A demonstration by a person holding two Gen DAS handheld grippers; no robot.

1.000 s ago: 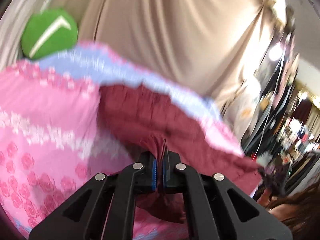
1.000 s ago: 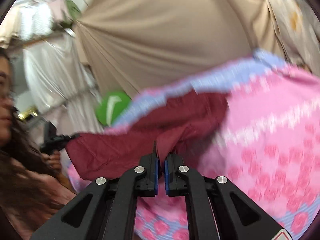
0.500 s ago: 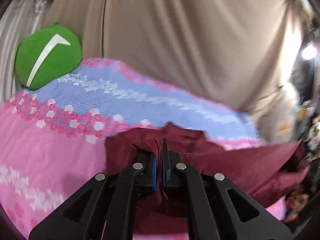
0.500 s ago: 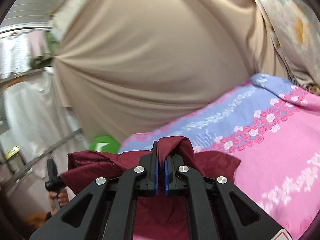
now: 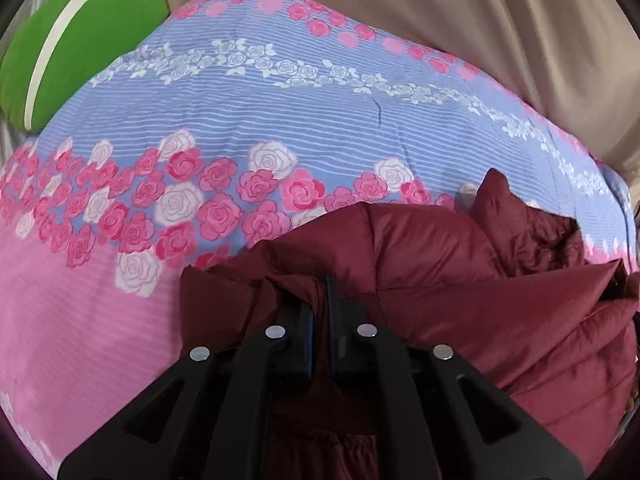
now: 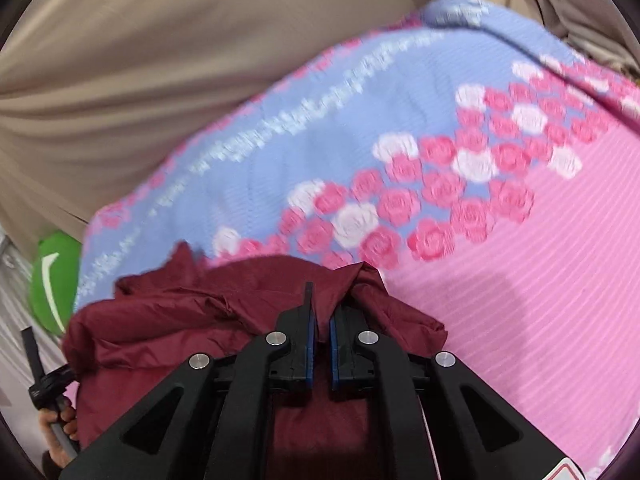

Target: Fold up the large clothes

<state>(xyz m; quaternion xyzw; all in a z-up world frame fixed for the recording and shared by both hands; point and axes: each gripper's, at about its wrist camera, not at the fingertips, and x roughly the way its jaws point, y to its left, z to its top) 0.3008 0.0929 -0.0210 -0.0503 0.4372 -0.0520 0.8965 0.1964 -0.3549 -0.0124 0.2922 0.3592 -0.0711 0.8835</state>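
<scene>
Maroon jacket fabric (image 5: 460, 280) is pinched in both of your tongs: the left gripper (image 5: 320, 300) has its jaws nearly together on a gathered fold at one end, and the right gripper (image 6: 320, 304) is clamped the same way on a fold at the other. You are handling one garment, a single puffy quilted piece, and it lies bunched between your two grips on the near part of the bedspread (image 5: 240, 120), which is one cover with a pink field, a blue striped band and rows of roses. In the right wrist view the jacket (image 6: 200, 320) spreads to the left, where your left hand (image 6: 56, 424) shows at the picture's edge around a dark handle. Beyond the bed hangs a beige curtain (image 5: 520, 20), and one green cushion (image 5: 80, 40) with a white stripe sits at the far corner; nothing lies on the bedspread ahead of the jacket. A second ago the garment hung in the air in front of the curtain; now it is down on the cover, and both views look steeply onto the bed.
</scene>
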